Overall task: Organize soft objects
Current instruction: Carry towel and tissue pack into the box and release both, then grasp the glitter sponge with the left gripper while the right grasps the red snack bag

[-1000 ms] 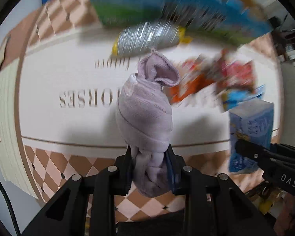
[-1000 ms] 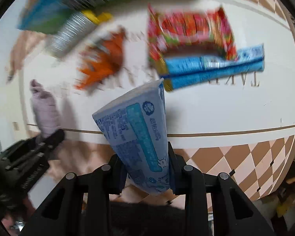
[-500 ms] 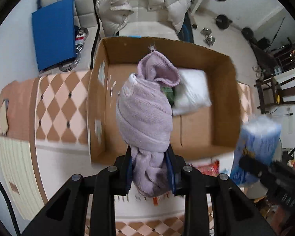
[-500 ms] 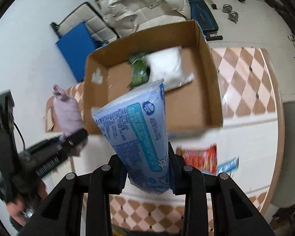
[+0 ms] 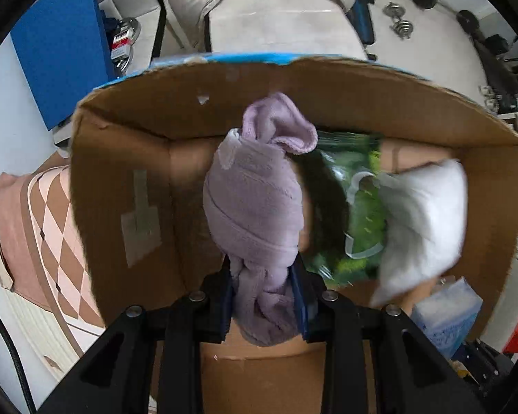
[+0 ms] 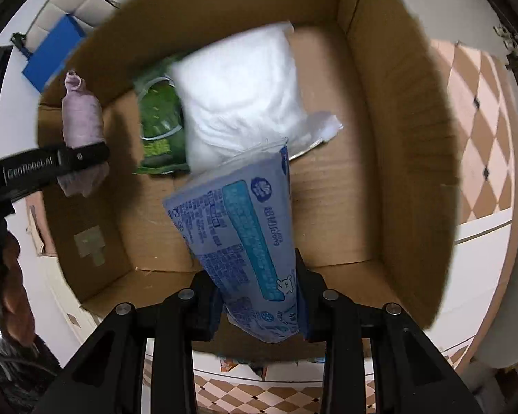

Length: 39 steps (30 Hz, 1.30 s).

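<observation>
My left gripper [image 5: 264,298] is shut on a rolled lilac towel [image 5: 255,207] and holds it over the open cardboard box [image 5: 121,158]. My right gripper [image 6: 259,296] is shut on a blue tissue pack [image 6: 238,241], also above the box [image 6: 397,172]. Inside the box lie a white soft bag [image 6: 241,96] and a green packet [image 6: 159,120]. The towel [image 6: 81,117] and the left gripper [image 6: 83,155] show at the left of the right wrist view. The tissue pack [image 5: 445,314] shows at the lower right of the left wrist view.
The box stands on a table with a pink and brown diamond cloth [image 5: 48,227]. A blue board [image 5: 58,41] and a white padded jacket [image 5: 259,10] on a seat lie beyond the box. Dumbbells [image 5: 400,24] lie on the floor at the back right.
Both grippers have moved forward from above the table's snack packets to over the box, which now fills both views. Each still holds its item.
</observation>
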### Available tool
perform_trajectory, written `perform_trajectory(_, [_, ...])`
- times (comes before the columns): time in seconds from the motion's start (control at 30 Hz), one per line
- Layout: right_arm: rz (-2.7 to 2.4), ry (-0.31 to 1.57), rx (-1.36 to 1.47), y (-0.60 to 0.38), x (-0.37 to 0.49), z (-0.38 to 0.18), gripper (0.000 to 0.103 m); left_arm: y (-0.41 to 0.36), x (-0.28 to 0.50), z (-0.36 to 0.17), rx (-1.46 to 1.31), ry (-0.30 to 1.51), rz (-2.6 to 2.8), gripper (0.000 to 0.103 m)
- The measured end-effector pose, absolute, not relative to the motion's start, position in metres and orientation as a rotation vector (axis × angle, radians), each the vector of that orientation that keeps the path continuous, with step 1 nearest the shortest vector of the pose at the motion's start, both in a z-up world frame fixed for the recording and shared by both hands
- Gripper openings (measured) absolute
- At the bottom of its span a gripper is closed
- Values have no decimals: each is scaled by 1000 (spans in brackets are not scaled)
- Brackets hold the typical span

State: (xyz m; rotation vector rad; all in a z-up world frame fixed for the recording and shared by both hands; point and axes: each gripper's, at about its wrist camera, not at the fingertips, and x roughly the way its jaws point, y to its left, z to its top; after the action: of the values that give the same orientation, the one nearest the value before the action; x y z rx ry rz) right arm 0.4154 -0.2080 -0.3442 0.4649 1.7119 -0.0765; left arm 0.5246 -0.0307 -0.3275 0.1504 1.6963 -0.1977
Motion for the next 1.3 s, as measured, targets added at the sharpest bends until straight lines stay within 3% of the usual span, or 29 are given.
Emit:
perform_trajectory(0.17, [-101, 1751, 468, -212, 419, -378, 37, -29, 531, -340, 121, 1710, -200, 33])
perform_trajectory(0.2, [-100, 1762, 463, -212, 420, -382, 41, -28, 531, -342, 115, 1719, -199, 39])
perform_trajectory(0.27, [-79, 1791, 439, -210, 422, -391, 51, -26, 532, -342, 116, 1726, -192, 40])
perform_trajectory(0.3, [-64, 1799, 432, -208, 421, -391, 68, -25, 532, -337, 114, 1716, -191, 43])
perform_trajectory(0.33, [-48, 1806, 424, -206, 421, -391, 93, -25, 532, -334, 108, 1707, -191, 48])
perform_trajectory(0.37, [-40, 1804, 423, -204, 421, -389, 100, -24, 531, -328, 83, 1697, -208, 53])
perform_trajectory(0.47, [-40, 1773, 382, -199, 421, -377, 100, -21, 527, -312, 79, 1652, -206, 100])
perform_trajectory(1.3, [-69, 1416, 182, -176, 359, -223, 103, 9, 386, -182, 113, 1292, -195, 102])
